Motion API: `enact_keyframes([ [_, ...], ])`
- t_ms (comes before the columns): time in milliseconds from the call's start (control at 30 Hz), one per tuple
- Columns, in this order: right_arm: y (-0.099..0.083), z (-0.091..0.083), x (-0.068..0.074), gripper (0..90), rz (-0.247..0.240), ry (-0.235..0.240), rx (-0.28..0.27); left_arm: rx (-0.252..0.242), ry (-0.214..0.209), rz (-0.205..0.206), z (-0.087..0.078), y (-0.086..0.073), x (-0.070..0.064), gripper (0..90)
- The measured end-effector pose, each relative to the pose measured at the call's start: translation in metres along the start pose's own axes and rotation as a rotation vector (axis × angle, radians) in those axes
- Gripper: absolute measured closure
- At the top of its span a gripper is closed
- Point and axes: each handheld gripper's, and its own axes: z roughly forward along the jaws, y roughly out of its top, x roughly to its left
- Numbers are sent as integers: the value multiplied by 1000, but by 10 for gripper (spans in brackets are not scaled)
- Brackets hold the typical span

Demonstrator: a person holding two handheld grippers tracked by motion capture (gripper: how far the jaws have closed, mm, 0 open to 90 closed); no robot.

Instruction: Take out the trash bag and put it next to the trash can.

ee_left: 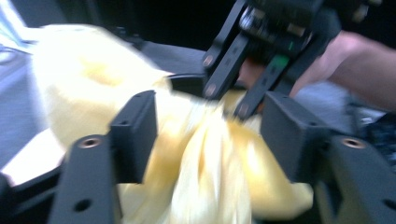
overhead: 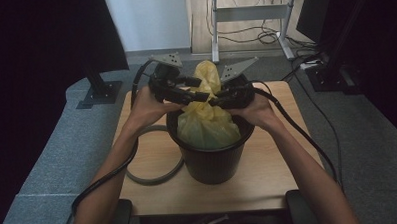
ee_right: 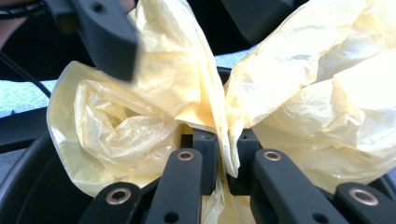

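Gathering the yellow bag [overhead: 208,122] in the black bin [overhead: 213,164].
Right gripper [ee_right: 228,144] is pinching the bag's neck; left gripper [ee_left: 208,126] is straddling it, jaws apart.

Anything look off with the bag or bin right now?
Nothing stands out. The yellow bag sits in the upright black bin, neck gathered, no spill on the table. The right gripper pinches the neck; the left gripper stands open around it.

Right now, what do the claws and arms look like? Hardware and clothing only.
Both claws are black, with linked bars joined by brass-ringed pivots and blocky flat pads. The left claw and right claw each carry a grey three-cornered plate on top, drilled with holes, and trail a thick black cable. The forearms are bare, with no sleeves or gloves.
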Motion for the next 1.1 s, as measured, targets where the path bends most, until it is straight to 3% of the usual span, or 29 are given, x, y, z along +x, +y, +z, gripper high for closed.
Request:
enact_keyframes([
  [200,4,-16,-4,837,5,-18,26,41,-32,-15,2,-20,8,248],
  [300,6,-21,-5,837,22,-6,5,64,-67,-20,14,-28,11,252],
  [433,11,-19,-2,837,26,35,-19,117,-69,22,37,-28,7,293],
  [500,15,-15,1,837,16,50,-18,120,-76,35,43,-27,6,392],
  [567,17,-12,4,837,5,50,-6,123,-79,54,46,-26,5,548],
  [667,14,-12,3,809,13,50,5,119,-47,65,45,-30,4,778],
  [733,13,-15,2,687,11,30,0,118,-23,63,41,-32,6,852],
  [900,13,-34,2,336,11,-37,-74,115,8,36,24,-42,14,871],
  [967,13,-40,0,153,13,-63,-69,108,-3,33,16,-45,15,872],
  [1100,9,-42,-7,0,38,-93,-28,96,-29,47,5,-49,13,871],
])
